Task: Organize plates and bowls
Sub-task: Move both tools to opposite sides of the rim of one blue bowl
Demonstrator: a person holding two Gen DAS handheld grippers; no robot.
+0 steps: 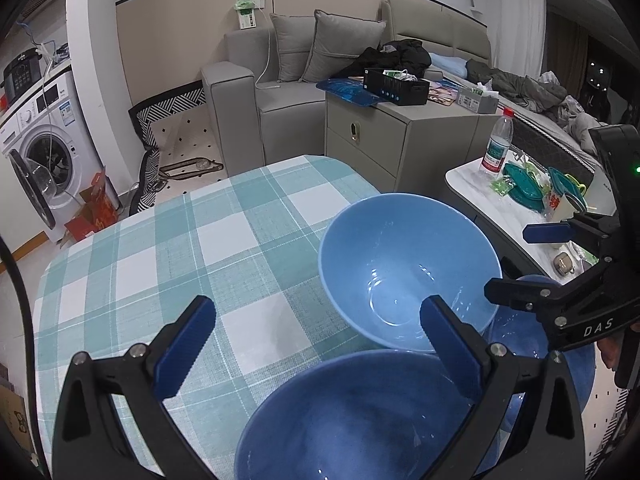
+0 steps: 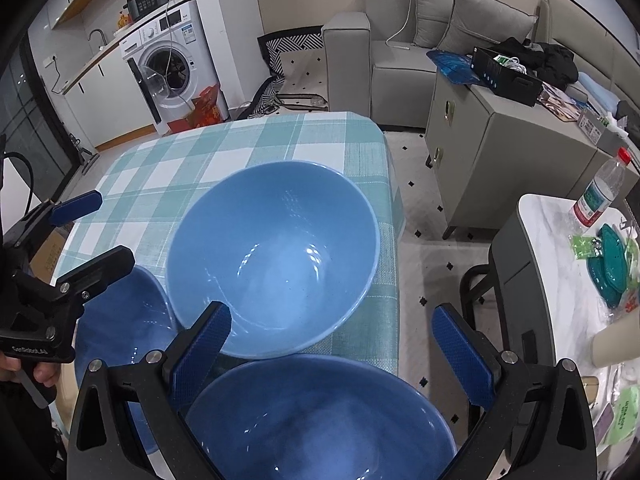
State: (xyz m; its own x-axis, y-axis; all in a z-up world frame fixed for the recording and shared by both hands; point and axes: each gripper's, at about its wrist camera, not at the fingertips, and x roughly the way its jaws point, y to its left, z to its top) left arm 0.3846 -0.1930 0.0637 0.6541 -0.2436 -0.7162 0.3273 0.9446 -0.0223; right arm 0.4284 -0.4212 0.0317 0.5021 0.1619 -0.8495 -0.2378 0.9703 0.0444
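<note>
A light blue bowl (image 1: 408, 268) (image 2: 276, 256) stands upright near the right edge of the checked tablecloth (image 1: 168, 264) (image 2: 224, 156). Two darker blue bowls sit nearer. One dark bowl (image 1: 352, 420) (image 2: 124, 320) lies just below my left gripper (image 1: 316, 344) (image 2: 112, 228), which is open and holds nothing. The other dark bowl (image 2: 320, 420) (image 1: 520, 336) lies under my right gripper (image 2: 332, 348) (image 1: 508, 260), also open with nothing between its fingers. Both grippers hover above the bowls, and the light bowl is just ahead of their fingertips.
To the right, a white side table (image 2: 548, 216) carries a water bottle (image 1: 498, 146) (image 2: 598, 196) and teal containers (image 2: 612, 268). A grey cabinet (image 2: 492, 152) and a sofa (image 1: 280, 92) stand beyond. A washing machine (image 2: 168, 64) with its door open is at the far left.
</note>
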